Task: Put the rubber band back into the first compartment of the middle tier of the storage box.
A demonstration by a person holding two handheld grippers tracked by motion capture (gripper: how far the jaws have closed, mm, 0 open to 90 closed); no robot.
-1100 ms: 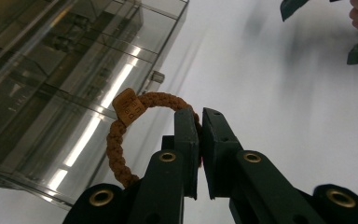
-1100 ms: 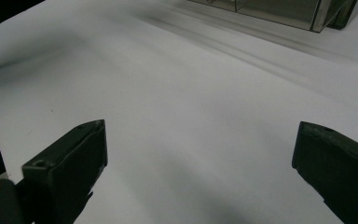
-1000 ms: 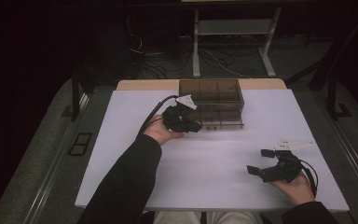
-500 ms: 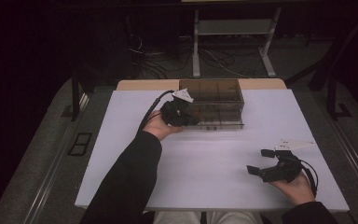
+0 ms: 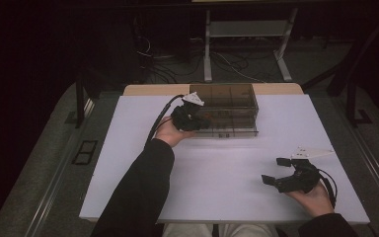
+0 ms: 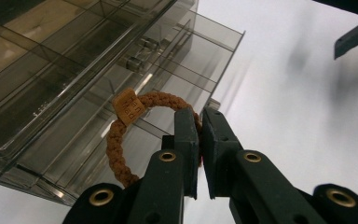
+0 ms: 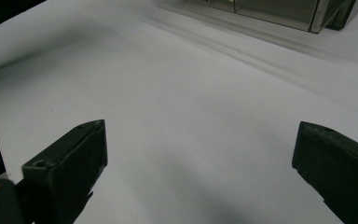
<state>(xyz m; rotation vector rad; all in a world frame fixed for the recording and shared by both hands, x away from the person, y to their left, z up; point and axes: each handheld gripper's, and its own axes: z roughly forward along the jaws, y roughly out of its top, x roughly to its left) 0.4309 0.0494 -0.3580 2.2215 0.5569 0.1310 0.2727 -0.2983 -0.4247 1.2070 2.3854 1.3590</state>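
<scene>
Where the left gripper view looks along its own black jaws, we see the left gripper [image 6: 199, 140] clenched on a brown braided cord loop with a small tan tag [image 6: 121, 135], a bracelet-like ring of woven cord. We read the loop as standing on edge, its open face turned toward the camera, with the pinched stretch of cord at its right side and the rest of the ring swinging out to the left of the jaws and curving down behind the left jaw. Its tag sits at the top left of the ring, tilted, on the side nearest the smoky transparent plastic drawer organiser [image 6: 88, 79]. We cannot make out a clear long axis, since the loop is close to round. Relative to the organiser, the loop hangs just in front of its tiered front drawers, overlapping them in this view; whether it touches the plastic we cannot tell. From the high view, we find the left gripper [image 5: 193, 118] at the organiser's [image 5: 227, 111] near left corner, pressed close against its front, above the white tabletop [image 5: 227, 168]. The right gripper [image 5: 276, 170] rests well apart from the organiser, toward the near right of it, and in the right gripper view its jaws stand wide and released [image 7: 200, 154] over bare white surface, holding nothing.
</scene>
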